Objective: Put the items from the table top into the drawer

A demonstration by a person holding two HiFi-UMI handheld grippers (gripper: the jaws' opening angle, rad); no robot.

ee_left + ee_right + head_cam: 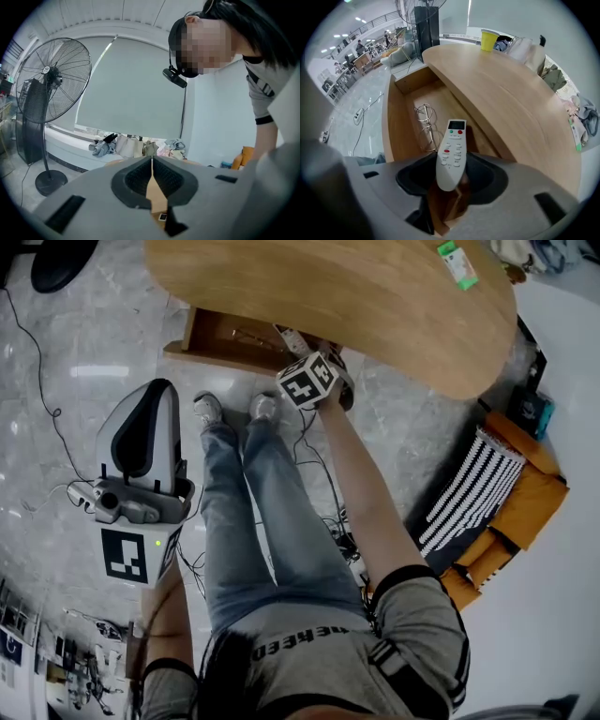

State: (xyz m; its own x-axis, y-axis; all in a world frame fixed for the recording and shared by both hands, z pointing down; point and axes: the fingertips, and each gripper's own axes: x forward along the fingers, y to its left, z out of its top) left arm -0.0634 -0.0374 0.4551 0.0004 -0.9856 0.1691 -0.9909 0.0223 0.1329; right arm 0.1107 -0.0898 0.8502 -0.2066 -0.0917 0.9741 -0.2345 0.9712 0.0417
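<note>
The remote control [451, 157] is clamped by its lower end in my right hand-held gripper [451, 177], whose jaws stand wide around it. It hangs above the open drawer [396, 126] and is not yet set down. A wire item [425, 123] lies inside near the drawer's left wall. I judge the job partway done: a small green item [458, 263] and a yellow cup [488, 40] sit near the tabletop's [501, 93] edges. My left hand-held gripper [151, 180] is closed and empty.

Bright even light; soft shadows; fisheye distortion, dark corners.
</note>
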